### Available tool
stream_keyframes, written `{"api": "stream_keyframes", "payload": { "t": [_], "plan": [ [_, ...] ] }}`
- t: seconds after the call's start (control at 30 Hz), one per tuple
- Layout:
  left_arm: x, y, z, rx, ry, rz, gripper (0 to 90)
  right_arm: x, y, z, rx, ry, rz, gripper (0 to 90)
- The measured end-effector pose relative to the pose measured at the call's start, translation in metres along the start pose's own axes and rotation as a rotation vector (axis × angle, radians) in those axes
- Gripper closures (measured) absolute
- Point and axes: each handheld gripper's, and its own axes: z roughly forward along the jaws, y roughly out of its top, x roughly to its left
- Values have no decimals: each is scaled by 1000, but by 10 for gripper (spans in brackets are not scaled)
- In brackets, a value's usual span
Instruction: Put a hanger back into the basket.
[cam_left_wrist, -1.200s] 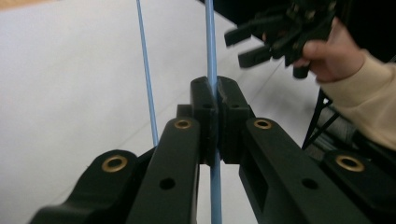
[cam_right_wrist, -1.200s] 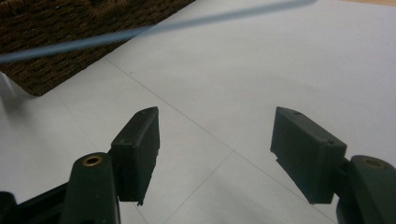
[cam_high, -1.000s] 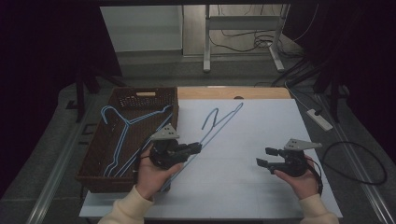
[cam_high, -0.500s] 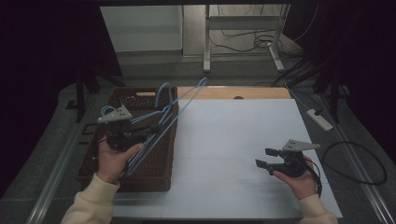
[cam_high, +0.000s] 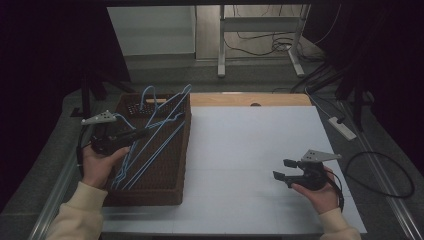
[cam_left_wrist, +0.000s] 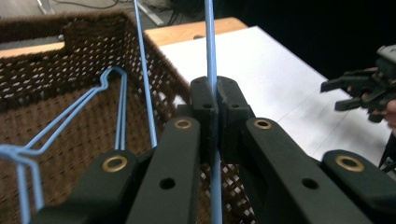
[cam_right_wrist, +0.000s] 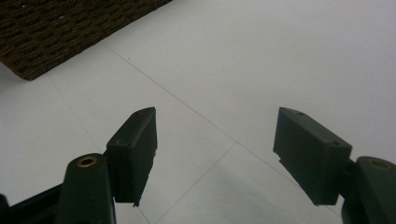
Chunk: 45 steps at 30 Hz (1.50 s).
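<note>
While its wire is pinched between the closed jaws of the left gripper (cam_high: 137, 134), the blue hanger (cam_high: 165, 117) hangs over the brown woven basket (cam_high: 172, 172) at the left of the high view, its long bar slanting from the lower left up toward the basket's far right corner. In the left gripper view the same wire (cam_left_wrist: 211, 42) runs straight up through the shut jaws, and a second blue hanger (cam_left_wrist: 116, 98) lies down inside the basket (cam_left_wrist: 56, 56), against its floor. More blue wire is piled in the basket at the left of the high view; how many hangers there are I cannot tell.

Right of the basket, a white sheet (cam_high: 250, 150) covers the table, with a strip of bare wood (cam_high: 240, 99) showing at its far edge. The right gripper (cam_high: 282, 170) rests at the lower right of that sheet, well apart from the basket, its jaws standing wide with nothing between them; the right gripper view shows white surface (cam_right_wrist: 219, 70) between its pads and a corner of the basket (cam_right_wrist: 60, 28) at upper left.

Between basket and right hand the sheet offers broad room. Beyond the table, grey floor, a white power strip (cam_high: 342, 127) and dark cables (cam_high: 320, 75) lie at the right and top.
</note>
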Motion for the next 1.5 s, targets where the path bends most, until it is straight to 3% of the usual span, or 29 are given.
{"api": "stream_keyframes", "payload": {
  "t": [0.23,0.5,0.6,0.83,1.0,1.13,1.23,1.27,1.3,1.33,1.5],
  "plan": [
    [9,-13,-7,36,-10,16,865,0,0,1,8,1,2,307],
    [21,-21,-7,50,-20,-11,865,1,0,2,13,-2,0,306],
    [21,-21,-4,68,-18,-7,865,1,0,3,14,-2,2,306],
    [29,-25,16,160,-1,0,865,1,-1,3,18,-4,0,306],
    [34,-30,24,188,2,-13,865,1,-1,4,22,-6,2,306],
    [40,-37,31,207,2,-54,865,2,-1,4,26,-5,-4,306],
    [44,-40,33,214,36,-86,864,2,-1,4,26,-7,-4,306],
    [47,-41,32,214,70,-104,864,2,-1,4,26,-7,-5,306],
    [47,-41,32,214,70,-104,864,2,-1,4,26,-7,-5,306],
    [48,-41,32,235,139,-113,864,2,-1,4,27,-8,-6,306],
    [53,-42,33,288,244,-132,861,2,-1,5,31,-8,-5,305]
  ]
}}
